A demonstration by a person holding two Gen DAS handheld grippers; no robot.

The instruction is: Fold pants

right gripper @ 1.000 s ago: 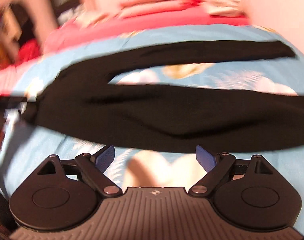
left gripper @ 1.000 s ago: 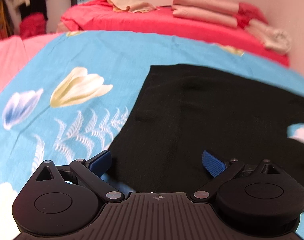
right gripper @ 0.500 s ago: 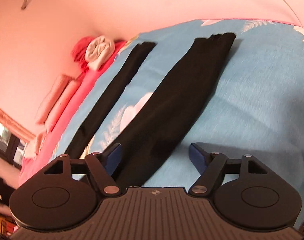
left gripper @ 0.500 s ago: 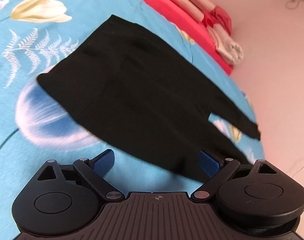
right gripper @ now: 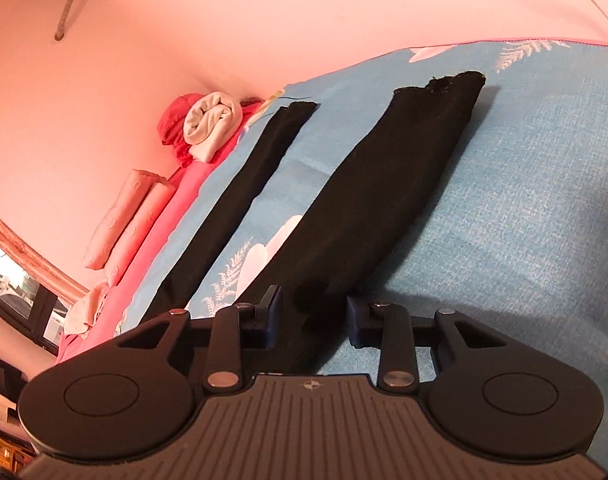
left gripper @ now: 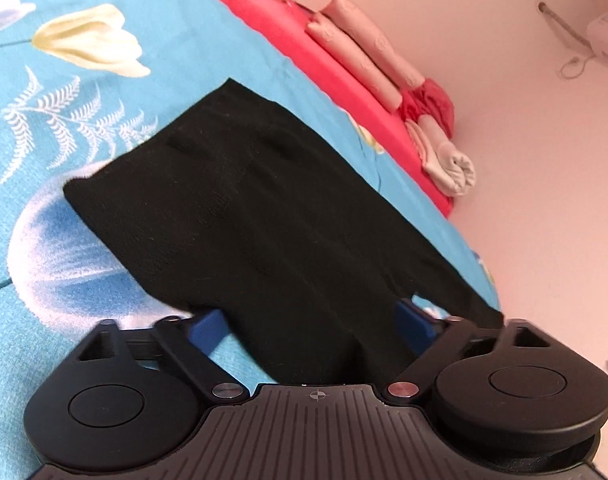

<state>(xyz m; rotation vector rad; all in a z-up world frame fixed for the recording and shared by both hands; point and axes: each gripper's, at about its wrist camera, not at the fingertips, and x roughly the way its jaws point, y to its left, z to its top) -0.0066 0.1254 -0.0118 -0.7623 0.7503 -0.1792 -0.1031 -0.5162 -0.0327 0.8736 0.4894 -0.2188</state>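
Right wrist: floral blue bedsheet [right gripper: 523,200], pink wall [right gripper: 264,20]

A blue floral bedsheet [left gripper: 84,120] covered the bed, edged by a red sheet [left gripper: 304,52]. Rolled pink blankets [left gripper: 363,52] and a cream rolled towel [right gripper: 212,120] lay against the pink wall [right gripper: 264,20]. A dark window [right gripper: 20,292] sat low left.

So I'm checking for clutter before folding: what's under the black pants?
The black pants lie flat on the blue floral bedsheet. Nothing else shows; anything beneath the fabric is hidden.
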